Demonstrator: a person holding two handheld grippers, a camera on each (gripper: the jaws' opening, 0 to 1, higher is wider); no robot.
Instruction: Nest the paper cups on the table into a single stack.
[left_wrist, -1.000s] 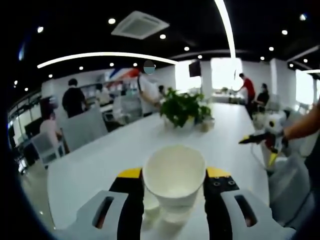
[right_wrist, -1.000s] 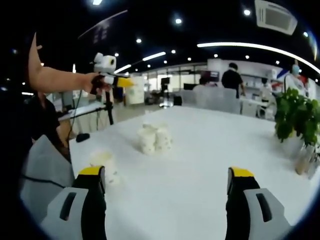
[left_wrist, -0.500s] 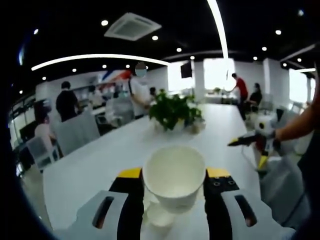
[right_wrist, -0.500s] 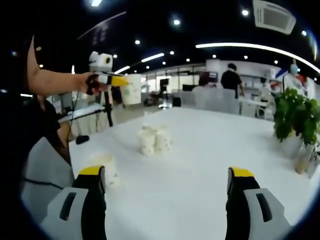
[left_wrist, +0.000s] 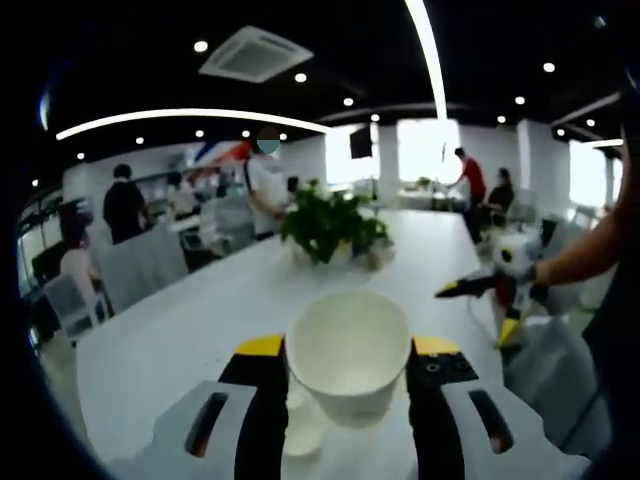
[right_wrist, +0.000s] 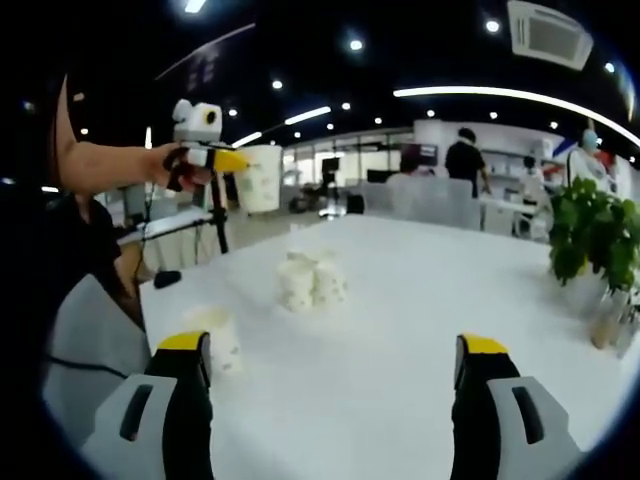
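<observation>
Left gripper view: left tongs (left_wrist: 347, 360) were clamped on a white paper cup (left_wrist: 348, 350), mouth facing the camera, held above the white desk (left_wrist: 190, 330). More cups (left_wrist: 300, 438) sat on the desk just under it, between the jaws, blurred. A potted plant (left_wrist: 325, 225) stood mid-desk further along. Right tongs (left_wrist: 470, 288) came in from the right, held by a hand (left_wrist: 535, 272) on a forearm stretched out roughly level, yellow tips pointing left; whether they were open could not be told from here. People stood and sat in the background.

Right gripper view: right tongs (right_wrist: 332, 375) were spread wide, nothing between the jaws, low over the desk (right_wrist: 400, 330). A cluster of cups (right_wrist: 312, 280) stood upright ahead on the desk, touching each other. One more single cup (right_wrist: 212, 338) sat near the desk's left edge, just beside the left jaw tip. The left tongs (right_wrist: 232, 160) showed upper left, raised well above the desk with the arm extended about horizontal, gripping the paper cup (right_wrist: 260, 178) at the rim side. The plant (right_wrist: 590, 230) was at the right edge.
</observation>
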